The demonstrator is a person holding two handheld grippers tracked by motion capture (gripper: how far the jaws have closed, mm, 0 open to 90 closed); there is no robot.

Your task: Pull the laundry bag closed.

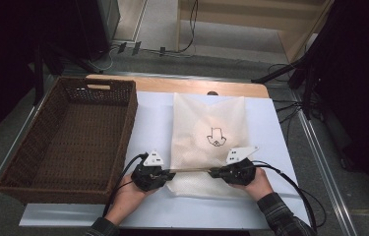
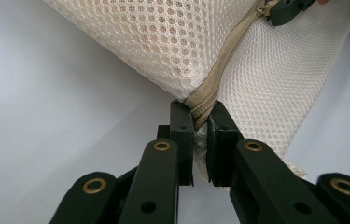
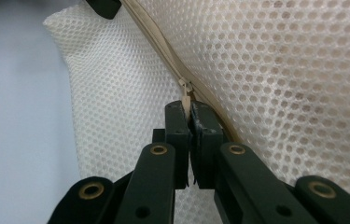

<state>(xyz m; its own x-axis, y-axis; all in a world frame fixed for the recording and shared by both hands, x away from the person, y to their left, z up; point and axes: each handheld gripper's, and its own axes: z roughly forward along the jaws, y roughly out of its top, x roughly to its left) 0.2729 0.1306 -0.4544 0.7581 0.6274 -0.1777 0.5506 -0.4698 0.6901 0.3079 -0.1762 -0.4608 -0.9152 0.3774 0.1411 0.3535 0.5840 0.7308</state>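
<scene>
white sheeting covers the table [image 1: 147, 123] where we work near its front edge. our left gripper [image 2: 199, 122] is clamped on the zipper end at the mesh bag's [image 1: 206, 128] near left corner, and our right gripper [image 3: 187, 114] pinches the zipper pull [image 3: 186, 100] further along the same edge. outward, the bag lies flat mid-table, with a brown wicker basket [image 1: 69, 98] to its left.

Mesh bag [image 2: 172, 51] cut off at frame top — wicker basket [image 1: 69, 142] near corner cropped
</scene>
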